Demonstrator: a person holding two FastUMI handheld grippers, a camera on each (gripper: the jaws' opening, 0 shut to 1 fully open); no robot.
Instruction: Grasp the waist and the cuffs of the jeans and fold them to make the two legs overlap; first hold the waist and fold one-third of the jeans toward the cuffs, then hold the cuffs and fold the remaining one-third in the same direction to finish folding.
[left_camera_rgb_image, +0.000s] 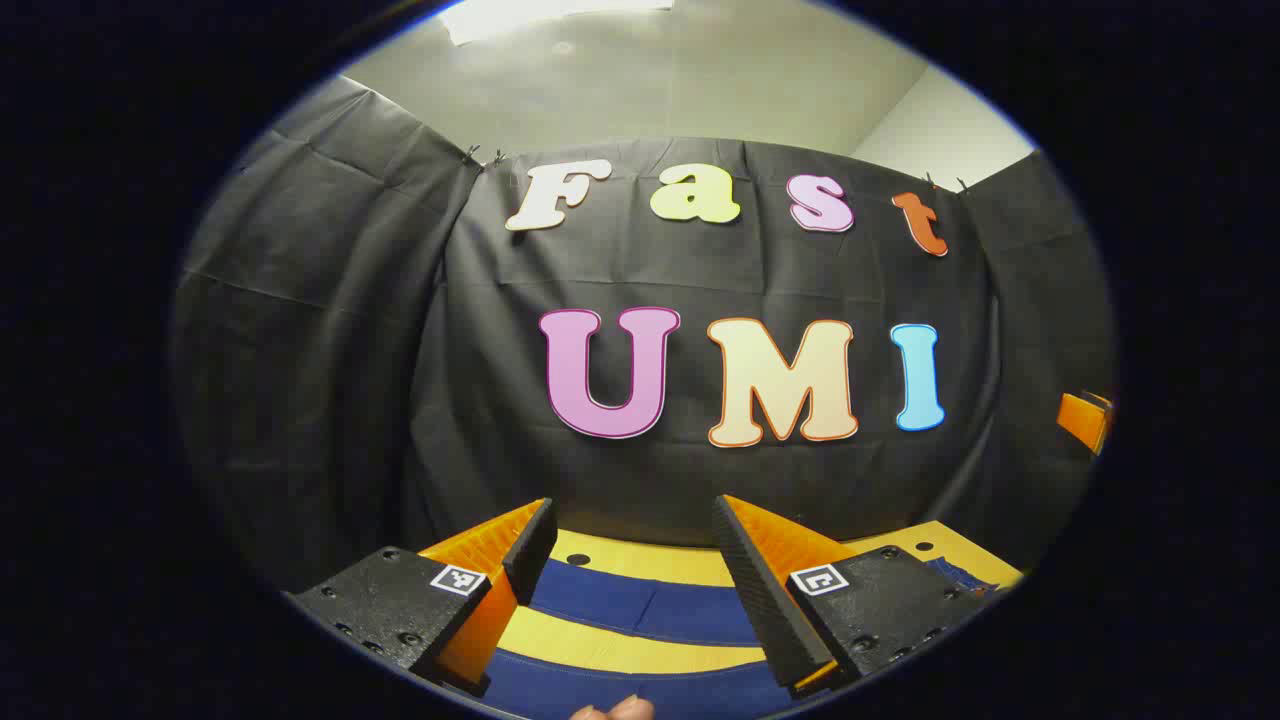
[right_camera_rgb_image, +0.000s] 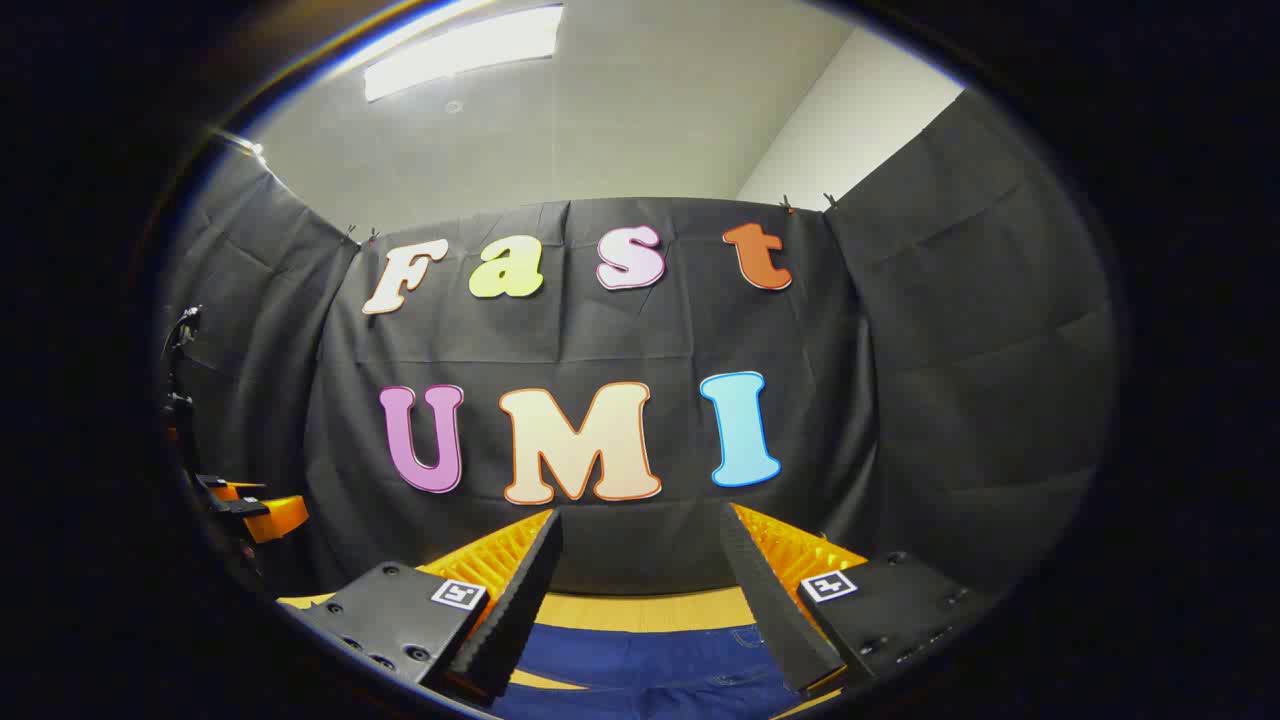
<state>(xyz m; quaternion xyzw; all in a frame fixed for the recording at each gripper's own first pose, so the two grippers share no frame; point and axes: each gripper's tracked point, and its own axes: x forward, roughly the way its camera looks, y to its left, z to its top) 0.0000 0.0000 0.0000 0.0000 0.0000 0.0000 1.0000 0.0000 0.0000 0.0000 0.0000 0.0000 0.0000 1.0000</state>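
Two grippers: both raised above the table (left_camera_rgb_image: 640, 650), fingers spread apart, gripping nothing.
Left gripper (left_camera_rgb_image: 635, 545): jeans (left_camera_rgb_image: 640, 610) below and ahead, legs lying as separate bands.
Right gripper (right_camera_rgb_image: 640, 560): jeans (right_camera_rgb_image: 640, 660) directly beneath.
Other gripper: at far left (right_camera_rgb_image: 250, 510).

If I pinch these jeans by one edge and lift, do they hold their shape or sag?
The jeans will probably sag: in the left gripper view they lie flat on the yellow table as soft blue bands. Denim looks thick, so likely heavy for cloth and not slippery. Both the left gripper and the right gripper are open above them.
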